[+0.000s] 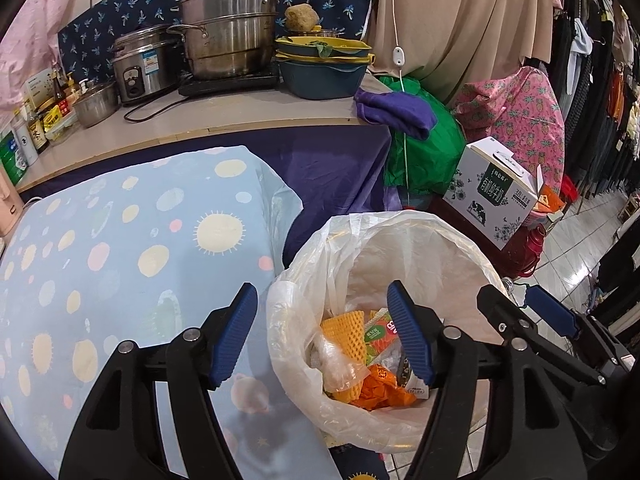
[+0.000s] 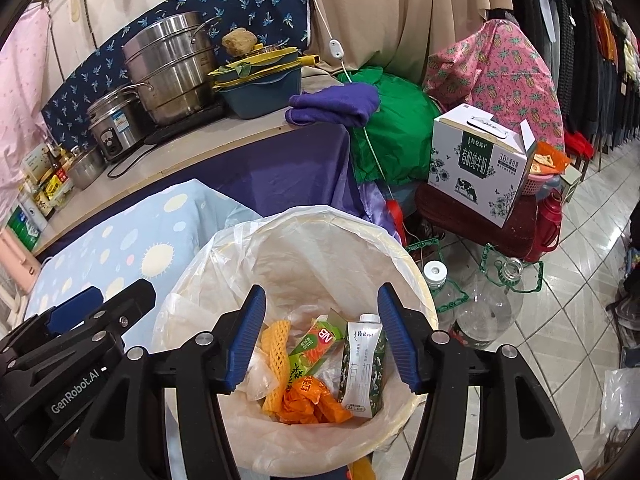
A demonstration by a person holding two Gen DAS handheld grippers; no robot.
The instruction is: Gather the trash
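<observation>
The trash sits at the bottom of a round bin (image 2: 424,300) lined with a translucent plastic bag (image 2: 248,248). In the right wrist view, a white-and-green milk carton (image 2: 362,364) stands tilted just inside the right finger of the right gripper (image 2: 322,340), a green-and-orange juice carton (image 2: 316,344) lies between the two fingers, and a yellow foam fruit net (image 2: 276,364) lies just inside the left finger. An orange crumpled wrapper (image 2: 312,400) lies below these, nearer the camera. The right gripper's fingers (image 2: 248,336) stand apart over the bin mouth with nothing pinched between them; their pads touch none of the trash.

The left gripper (image 1: 322,332) hangs over the bin's left rim, its fingers (image 1: 408,332) likewise spread and empty. Its left finger is over the blue dotted cloth (image 1: 120,248) beside the bin, its right finger over the bin's inside.

Beyond the fingertips, a purple cloth drapes the front of the counter (image 1: 240,116), which carries a stacked steel steamer pot (image 1: 228,24), a rice cooker (image 1: 140,64) and blue-and-yellow basins (image 1: 324,64). To the right of the fingers, a white milk box (image 2: 480,164) stands on a low dark-red stand, with clear plastic jugs (image 2: 484,304) on the tiled floor (image 2: 576,272) just beside the bin.
</observation>
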